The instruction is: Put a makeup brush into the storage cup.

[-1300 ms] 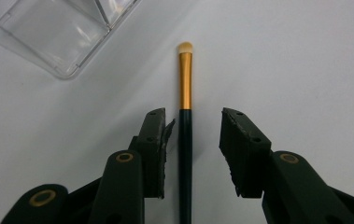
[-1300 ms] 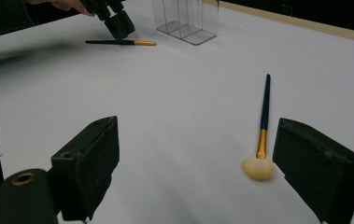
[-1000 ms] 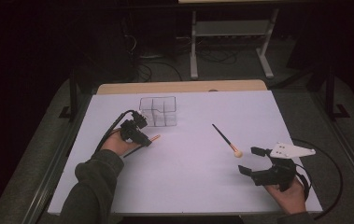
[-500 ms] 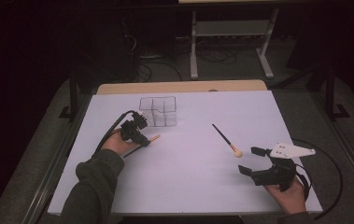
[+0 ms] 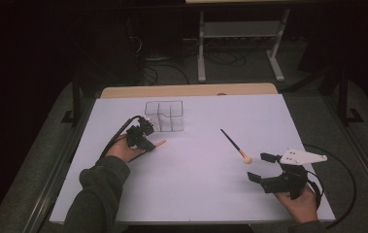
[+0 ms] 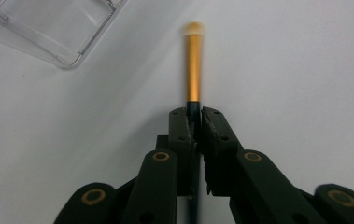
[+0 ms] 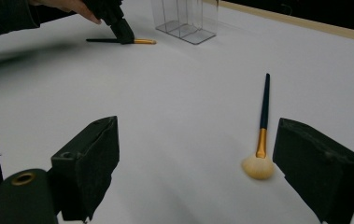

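In the high view, the left gripper (image 5: 148, 141) lies low on the white surface (image 5: 196, 194), just in front of a clear box (image 5: 165, 115) split into compartments. Its fingers have just been closing and now pinch a small brush (image 5: 158, 143), whose gold end sticks out to the right of them, flat on the surface. Well apart, at the right, the right gripper (image 5: 261, 167) rests near the front edge with its fingers spread. A big brush (image 5: 235, 145) lies just beyond it, dark handle pointing away and pale tuft nearest the fingers, apart from them.

In the left gripper view, the fingers (image 6: 184, 135) are pressed onto the small brush's dark handle. Beyond them runs a gold ferrule (image 6: 193, 67) ending in a short, pale, blurred tip. A corner of the clear box (image 6: 55, 28) lies at the upper left.

In the right gripper view, the fingers (image 7: 90, 163) stand wide apart with nothing between them. The big brush (image 7: 261, 126) lies on the surface toward the right finger: dark handle, gold ferrule, round cream tuft. Farther off, the left gripper (image 7: 124, 31) clamps the small brush (image 7: 144, 41) near the box (image 7: 186, 16).
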Tool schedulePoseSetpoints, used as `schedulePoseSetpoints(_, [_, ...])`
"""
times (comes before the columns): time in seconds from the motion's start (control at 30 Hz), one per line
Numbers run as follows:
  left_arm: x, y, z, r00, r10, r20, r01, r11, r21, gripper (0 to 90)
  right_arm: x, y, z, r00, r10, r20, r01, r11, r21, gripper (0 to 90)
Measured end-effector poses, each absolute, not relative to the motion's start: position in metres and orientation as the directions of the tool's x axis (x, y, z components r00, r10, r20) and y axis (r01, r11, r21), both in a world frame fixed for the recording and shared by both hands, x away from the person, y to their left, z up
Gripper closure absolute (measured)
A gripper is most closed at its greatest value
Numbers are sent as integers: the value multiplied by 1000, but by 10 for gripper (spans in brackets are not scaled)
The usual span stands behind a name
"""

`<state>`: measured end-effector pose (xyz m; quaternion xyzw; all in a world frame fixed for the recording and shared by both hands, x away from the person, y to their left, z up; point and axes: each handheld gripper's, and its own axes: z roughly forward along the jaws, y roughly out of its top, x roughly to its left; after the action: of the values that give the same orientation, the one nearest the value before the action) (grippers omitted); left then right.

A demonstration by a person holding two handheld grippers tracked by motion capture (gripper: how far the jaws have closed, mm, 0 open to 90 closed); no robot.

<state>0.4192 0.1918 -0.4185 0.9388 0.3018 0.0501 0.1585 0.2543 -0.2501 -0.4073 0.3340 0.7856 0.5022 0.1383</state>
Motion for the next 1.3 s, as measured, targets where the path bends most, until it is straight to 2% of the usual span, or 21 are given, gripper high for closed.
schedulePoseSetpoints(0.57, [417, 194, -416, 818, 576, 5, 547, -779, 307, 832, 255, -249, -409, -737, 665, 121, 396, 280, 874, 140])
schedulePoseSetpoints(1.3, [409, 208, -396, 809, 587, -32, 555, -743, 373, 832, 257, -244, -412, -739, 662, 122, 412, 302, 860, 140])
